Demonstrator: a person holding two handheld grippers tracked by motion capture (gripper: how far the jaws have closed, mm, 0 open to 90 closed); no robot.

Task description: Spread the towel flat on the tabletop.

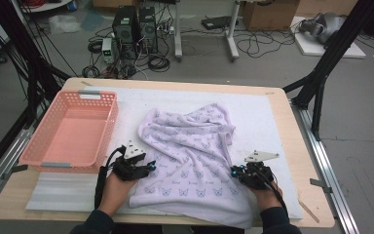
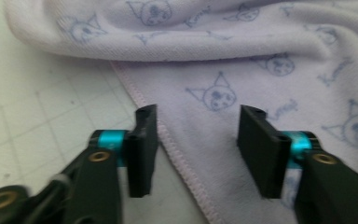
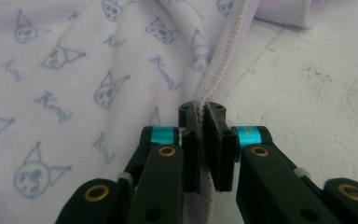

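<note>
Wooden table (image 1: 292,146) under a white mat (image 1: 263,112), grey floor with cables and computer towers beyond the far edge. Right gripper (image 3: 203,116): jaws pressed together, pinching the stitched hem of the lilac towel (image 3: 98,70); the hem runs up and away between the pads. In the high view this gripper (image 1: 237,171) sits at the towel's near right edge, held by the person's right hand (image 1: 265,195). Left gripper (image 2: 198,126): jaws spread apart, straddling the towel's hem (image 2: 168,140), pads not pressing on cloth; one jaw over the mat, the other over the fabric. In the high view it (image 1: 148,165) lies at the towel's near left edge, left hand (image 1: 114,190) behind it. Towel (image 1: 190,151) lies crumpled mid-table, printed with small cat faces, its near edge hanging over the table's near side. Pink basket (image 1: 44,146) stands at the left, just beside the left gripper, apart from the towel.
</note>
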